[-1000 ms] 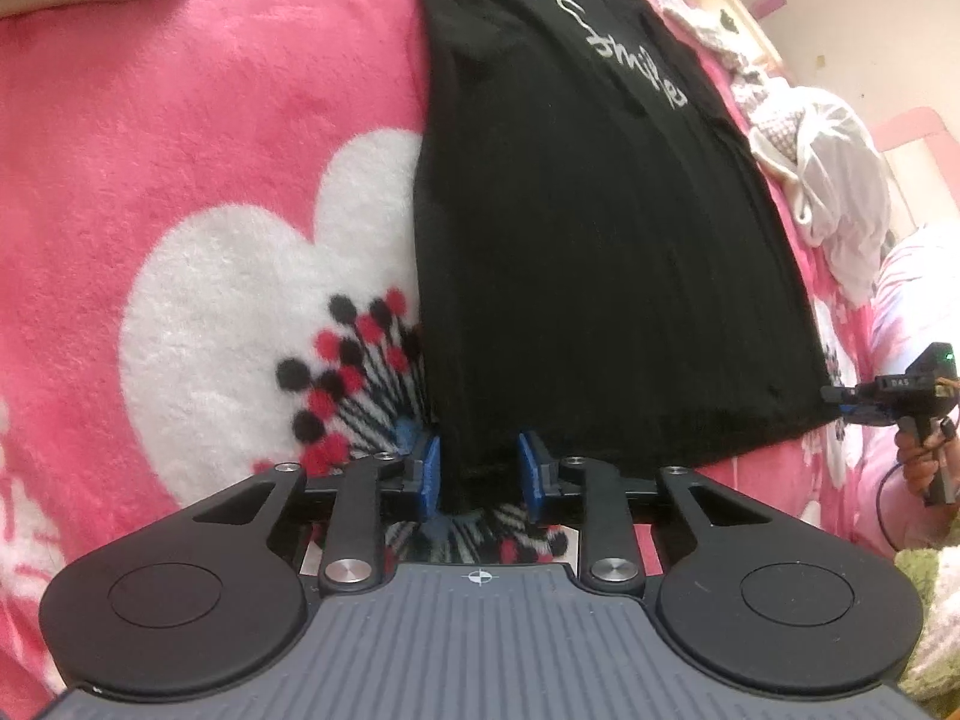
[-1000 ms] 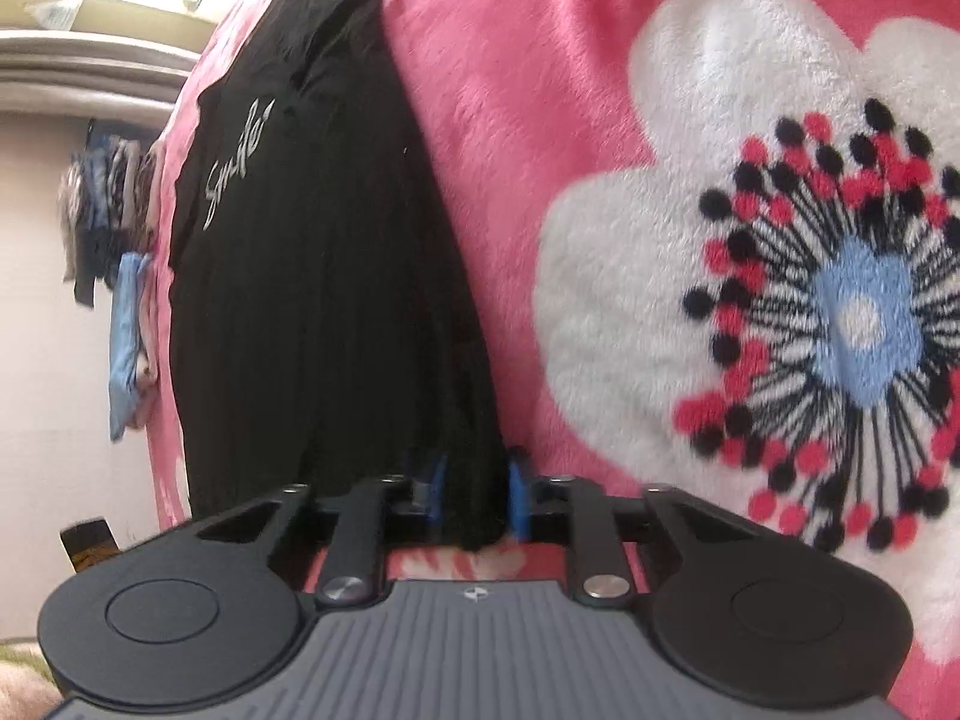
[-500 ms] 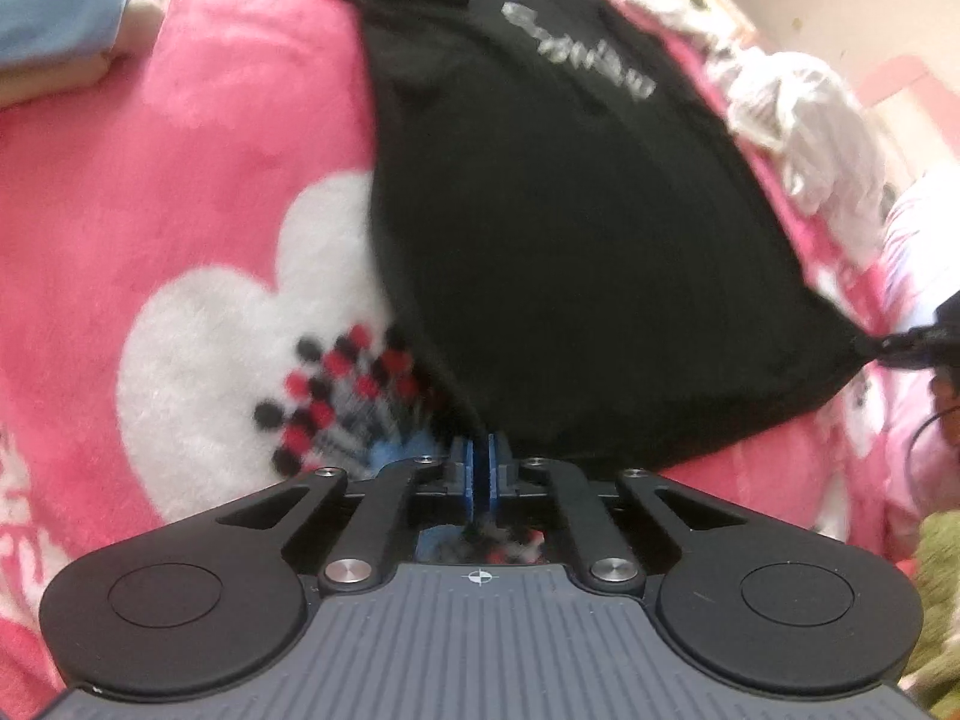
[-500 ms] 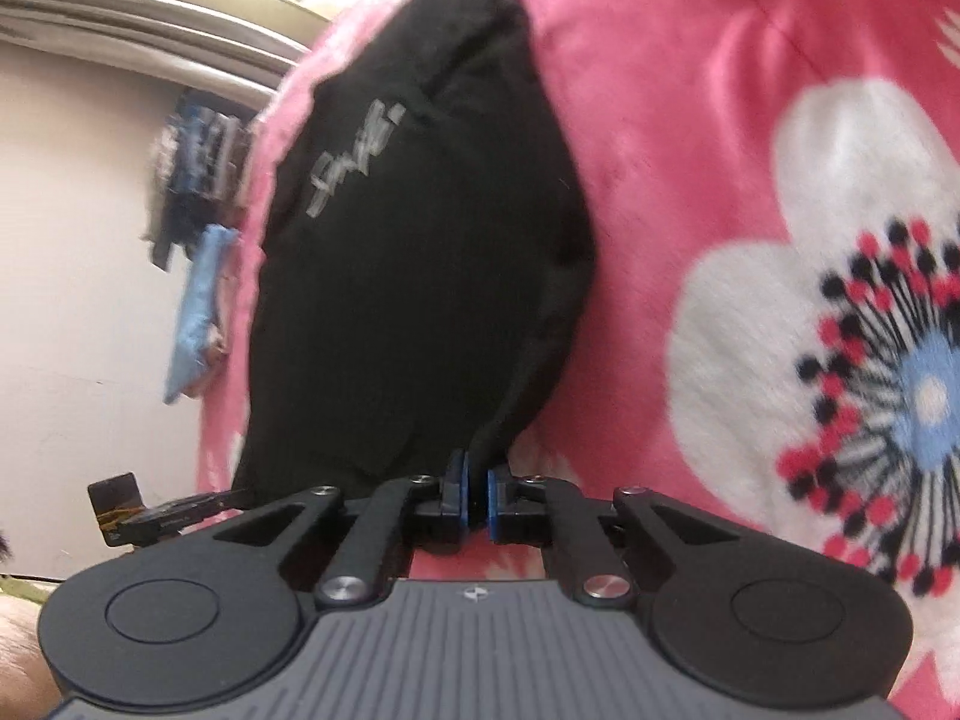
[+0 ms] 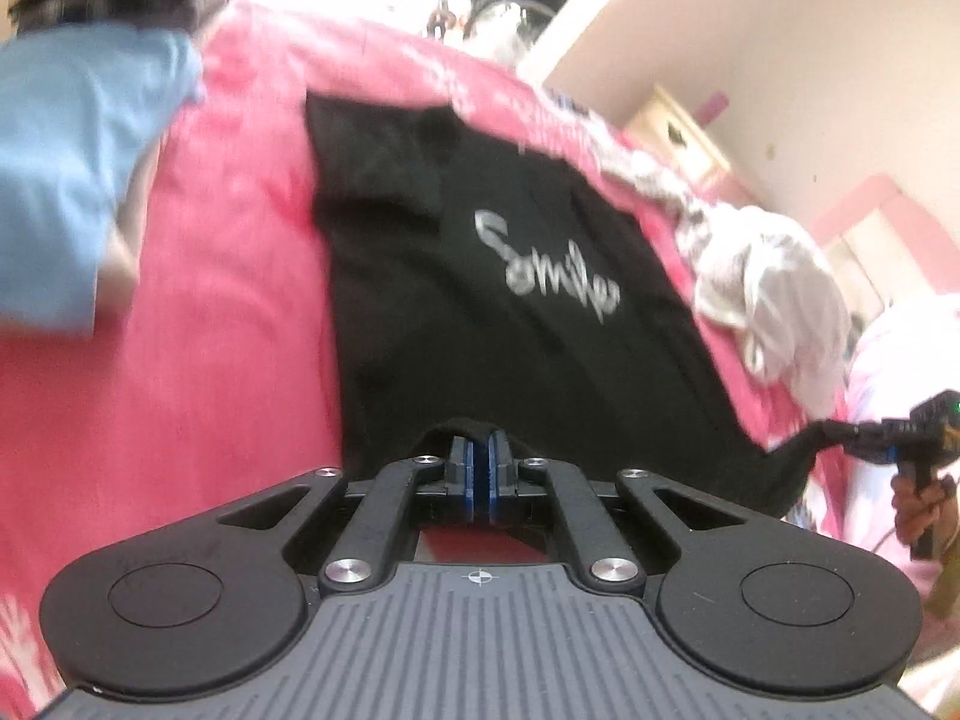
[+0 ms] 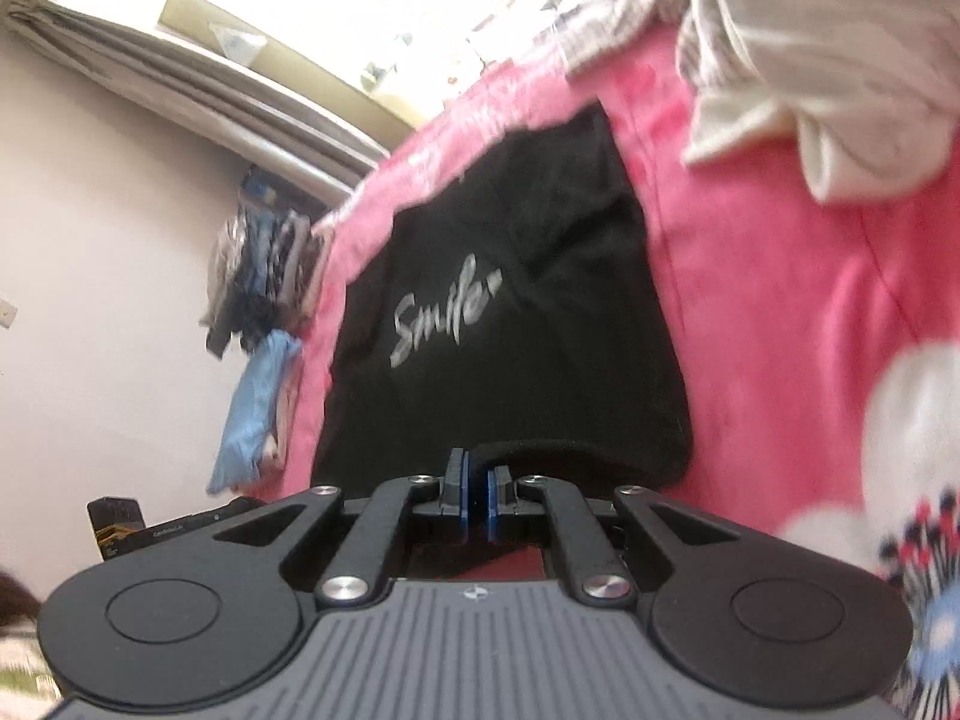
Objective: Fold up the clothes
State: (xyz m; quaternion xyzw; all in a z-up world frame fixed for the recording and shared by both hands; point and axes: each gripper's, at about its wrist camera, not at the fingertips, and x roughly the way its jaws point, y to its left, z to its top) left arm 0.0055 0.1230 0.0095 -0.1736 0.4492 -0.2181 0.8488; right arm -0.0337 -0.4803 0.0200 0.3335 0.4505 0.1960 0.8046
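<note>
A black T-shirt with silver "Smile" lettering lies on a pink flowered blanket; its bottom hem is lifted off the blanket. My left gripper is shut on the hem's left corner. My right gripper is shut on the hem's right corner, and the same black T-shirt stretches away from it. In the left wrist view the right gripper shows at the far right, held in a hand, pulling the hem taut.
A crumpled white garment lies right of the shirt, also seen as the white garment. Folded light blue cloth sits to the left. A pile of clothes rests at the bed's edge near the wall.
Both grippers went from open around the hem to shut on it. They then rose and moved toward the collar, lifting the hem off the blanket.
</note>
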